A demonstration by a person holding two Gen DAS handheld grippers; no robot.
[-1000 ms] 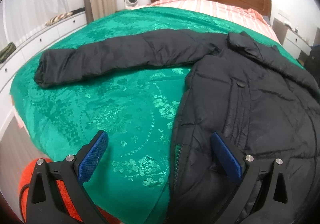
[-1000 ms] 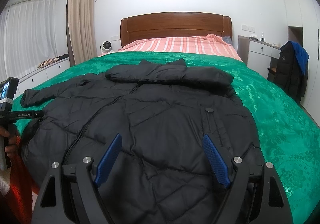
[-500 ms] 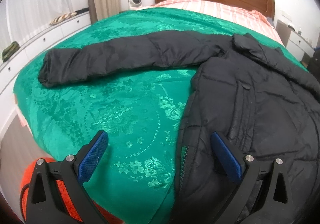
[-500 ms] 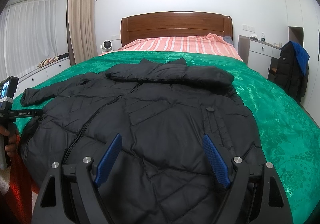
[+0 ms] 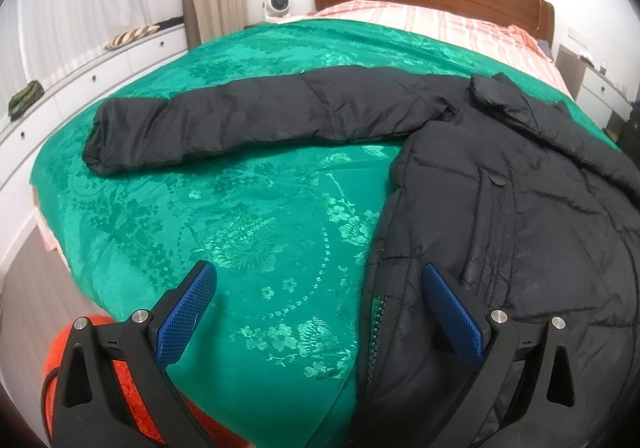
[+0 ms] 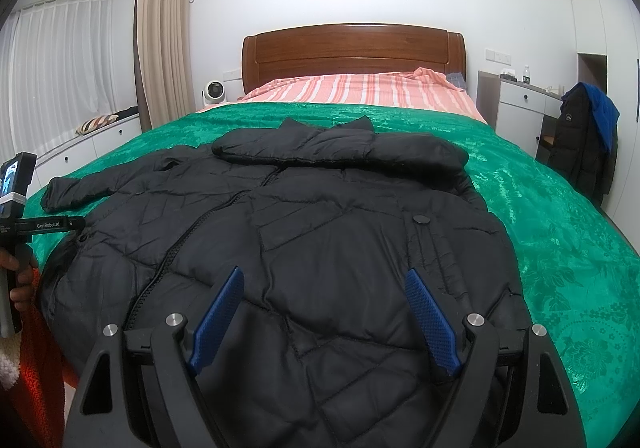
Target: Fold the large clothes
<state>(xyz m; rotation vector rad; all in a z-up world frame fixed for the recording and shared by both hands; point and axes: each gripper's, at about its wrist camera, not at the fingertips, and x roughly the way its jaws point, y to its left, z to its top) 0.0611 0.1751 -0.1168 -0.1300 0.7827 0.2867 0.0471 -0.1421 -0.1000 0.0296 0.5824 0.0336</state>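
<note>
While spread flat, front up, on the green brocade bedspread [image 6: 560, 232], black quilted puffer jacket [image 6: 328, 232]; both hand-held grippers, left [image 5: 316, 312] and right [image 6: 324, 312], wide open, empty; best pinching outstretched sleeve [image 5: 240, 123] near cuff.

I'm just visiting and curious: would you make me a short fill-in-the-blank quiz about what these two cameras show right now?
1. The black puffer jacket lies spread on a bedspread whose colour is ____.
2. One sleeve stretches out flat towards the ____ side of the left wrist picture.
3. The left gripper and the right gripper both have their jaws ____, with nothing pinched.
4. The headboard of the bed is made of ____.

Missing words: green; left; open; wood
</note>
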